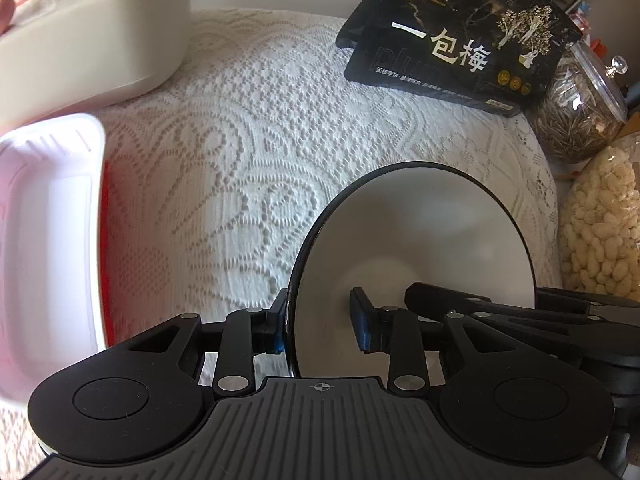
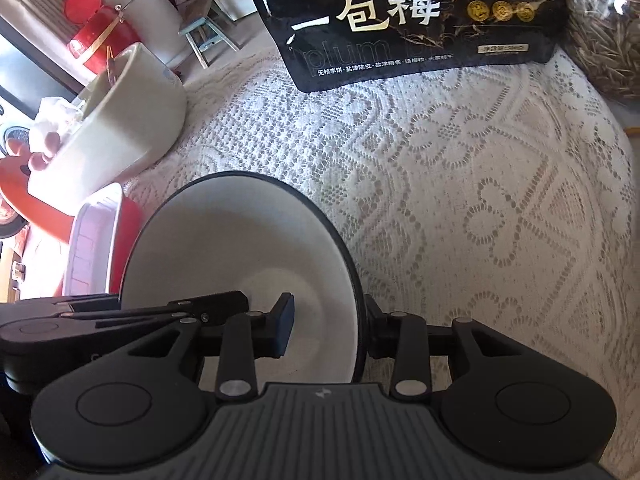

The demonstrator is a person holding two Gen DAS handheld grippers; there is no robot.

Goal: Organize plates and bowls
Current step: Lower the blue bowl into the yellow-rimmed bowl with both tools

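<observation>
One round, glossy, black-rimmed white bowl [image 1: 416,240] on lace tablecloth [image 1: 248,152].

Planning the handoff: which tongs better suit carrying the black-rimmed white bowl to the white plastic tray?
Probably left: left tongs straddle the black-rimmed white bowl on the side facing the white plastic tray; right tongs straddle the far side.

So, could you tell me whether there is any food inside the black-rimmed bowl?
No, the bowl shows only a bare white inside, with nothing lying in it.
</observation>
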